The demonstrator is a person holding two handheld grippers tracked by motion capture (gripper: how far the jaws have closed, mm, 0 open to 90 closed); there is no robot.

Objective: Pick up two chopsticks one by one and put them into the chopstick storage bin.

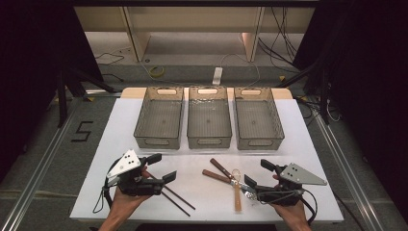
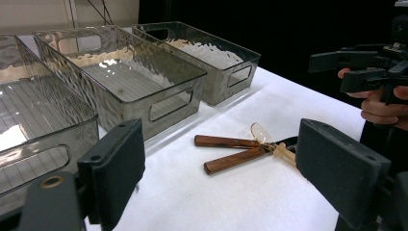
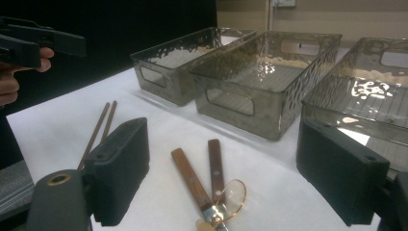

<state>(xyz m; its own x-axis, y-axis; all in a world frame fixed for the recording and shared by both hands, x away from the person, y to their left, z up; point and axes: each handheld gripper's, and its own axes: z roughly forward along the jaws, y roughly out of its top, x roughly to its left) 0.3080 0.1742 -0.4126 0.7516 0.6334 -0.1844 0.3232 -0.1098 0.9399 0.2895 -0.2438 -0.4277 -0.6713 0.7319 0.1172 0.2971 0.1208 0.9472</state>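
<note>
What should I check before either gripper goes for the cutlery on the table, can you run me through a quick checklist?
1. Left gripper jaws open and empty: ok.
2. Right gripper jaws open and empty: ok.
3. Wooden-handled utensils lie free on the white table cover, crossing each other beside the clear plastic spoon: ok to reach, but they overlap, so pick one carefully.
4. Chopsticks lie together by the left gripper, partly under it in the high view: ok.
5. Three clear bins stand in a row at the back with nothing inside: ok.
6. Metal ends of the utensils, hidden near the right gripper: cannot tell.
</note>
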